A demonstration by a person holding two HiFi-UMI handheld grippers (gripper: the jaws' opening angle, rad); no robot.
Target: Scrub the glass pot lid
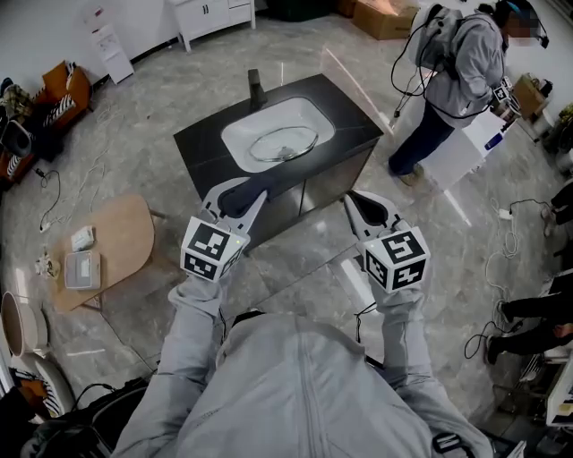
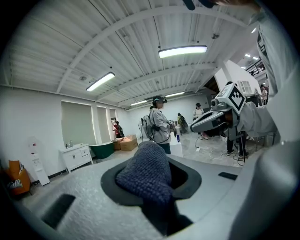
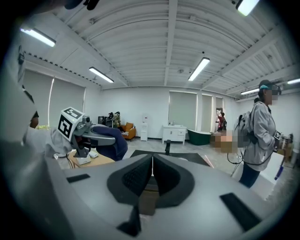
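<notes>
The glass pot lid (image 1: 284, 143) lies in the white basin (image 1: 237, 134) of a black sink counter (image 1: 199, 149), ahead of me and below both grippers. A dark blue knitted scrub cloth (image 2: 145, 176) is pinched in my left gripper (image 2: 151, 185), which is held in the air short of the counter (image 1: 238, 197). My right gripper (image 3: 152, 174) has its jaws pressed together with nothing between them; in the head view it hovers at the right (image 1: 369, 207), over the floor. Each gripper shows in the other's view: right gripper (image 2: 213, 119), left gripper (image 3: 101, 138).
A black faucet (image 1: 256, 89) stands at the basin's far rim. A person with a backpack (image 1: 457, 72) stands right of the counter. A low wooden table (image 1: 116, 237) sits to the left. Cables trail over the floor (image 1: 515, 215). A white cabinet (image 1: 210, 13) stands far back.
</notes>
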